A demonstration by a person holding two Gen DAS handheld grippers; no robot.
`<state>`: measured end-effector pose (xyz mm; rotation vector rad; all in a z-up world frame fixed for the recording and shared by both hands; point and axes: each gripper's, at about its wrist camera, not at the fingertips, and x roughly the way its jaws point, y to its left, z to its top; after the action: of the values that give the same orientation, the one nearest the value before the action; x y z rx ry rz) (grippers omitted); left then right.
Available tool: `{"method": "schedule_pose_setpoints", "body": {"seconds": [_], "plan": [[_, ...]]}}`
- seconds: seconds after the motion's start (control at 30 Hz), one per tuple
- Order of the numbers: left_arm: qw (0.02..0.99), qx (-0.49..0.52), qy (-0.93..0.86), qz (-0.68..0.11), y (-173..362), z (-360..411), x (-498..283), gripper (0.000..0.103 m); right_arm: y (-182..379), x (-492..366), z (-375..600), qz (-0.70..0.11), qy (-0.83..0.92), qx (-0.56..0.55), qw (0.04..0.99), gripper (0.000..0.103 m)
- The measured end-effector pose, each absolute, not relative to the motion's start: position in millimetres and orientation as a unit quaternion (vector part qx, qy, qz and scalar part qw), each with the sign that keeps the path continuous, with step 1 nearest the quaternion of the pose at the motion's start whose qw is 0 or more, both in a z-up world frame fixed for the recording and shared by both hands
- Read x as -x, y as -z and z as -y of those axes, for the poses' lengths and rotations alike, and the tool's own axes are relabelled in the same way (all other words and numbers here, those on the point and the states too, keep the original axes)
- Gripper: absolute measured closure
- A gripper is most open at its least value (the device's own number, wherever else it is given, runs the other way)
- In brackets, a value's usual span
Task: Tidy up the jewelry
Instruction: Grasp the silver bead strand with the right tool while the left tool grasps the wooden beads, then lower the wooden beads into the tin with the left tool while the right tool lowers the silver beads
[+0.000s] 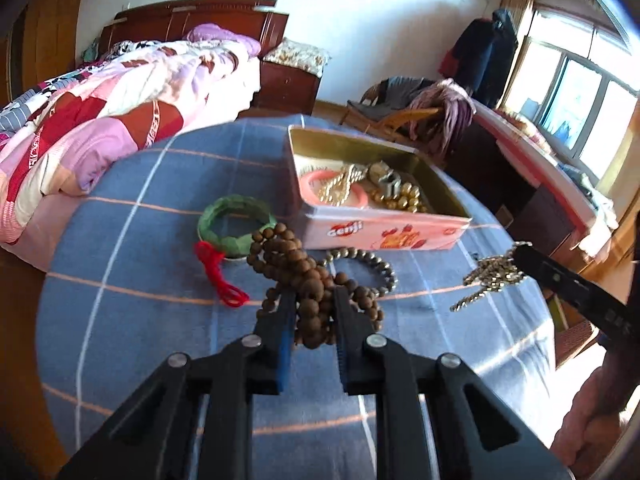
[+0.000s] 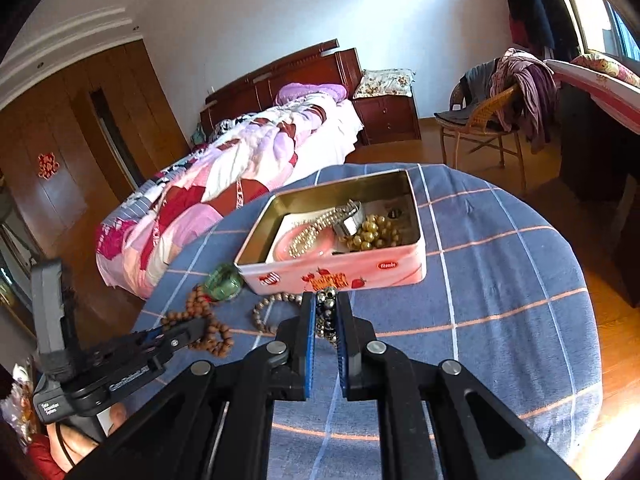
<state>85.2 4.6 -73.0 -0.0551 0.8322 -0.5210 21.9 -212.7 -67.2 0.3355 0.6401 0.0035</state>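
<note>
My left gripper (image 1: 314,296) is shut on a bunched strand of brown wooden beads (image 1: 280,256) on the round table's blue checked cloth (image 1: 140,280). Just beyond lie a green bangle (image 1: 236,224) with a red cord (image 1: 220,276) and a grey metallic bead bracelet (image 1: 372,264). An open pink tin (image 1: 380,232) behind them holds a pink bangle, gold chains, a watch and gold beads. My right gripper (image 2: 325,298) is shut on a shiny metallic chain (image 2: 326,316), held above the cloth in front of the tin (image 2: 332,276). From the left wrist, that chain (image 1: 492,276) dangles at the right.
A bed with a pink patchwork quilt (image 2: 224,184) stands left of the table, close to its edge. A wicker chair draped with clothes (image 2: 492,112) and a dark desk (image 2: 592,140) stand beyond the table on the right. A hand (image 1: 592,420) grips the right tool.
</note>
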Motion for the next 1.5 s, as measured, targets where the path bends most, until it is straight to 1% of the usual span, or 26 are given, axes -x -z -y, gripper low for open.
{"method": "schedule_pose_setpoints", "body": {"seconds": [0.3,0.53,0.7,1.0,1.5], "plan": [[0.894,0.04,0.267,-0.357,44.3,-16.5,-73.9,0.084,32.7,-11.6,216.1,-0.28,-0.02,-0.175,0.944,0.095],[0.897,0.037,0.269,-0.348,44.0,-18.4,-75.4,0.084,20.1,-12.5,207.2,-0.268,-0.019,-0.152,0.951,0.095],[0.899,0.033,0.272,-0.343,41.7,-16.0,-80.7,0.084,19.0,-23.7,205.1,-0.271,-0.02,-0.14,0.952,0.095],[0.905,0.026,0.296,-0.304,12.9,12.1,-114.2,0.084,-13.8,-60.6,221.5,-0.23,-0.029,-0.141,0.962,0.095],[0.902,0.001,0.315,-0.296,16.6,62.1,-156.6,0.084,2.2,-125.2,250.2,-0.231,0.01,-0.142,0.963,0.095]]}}
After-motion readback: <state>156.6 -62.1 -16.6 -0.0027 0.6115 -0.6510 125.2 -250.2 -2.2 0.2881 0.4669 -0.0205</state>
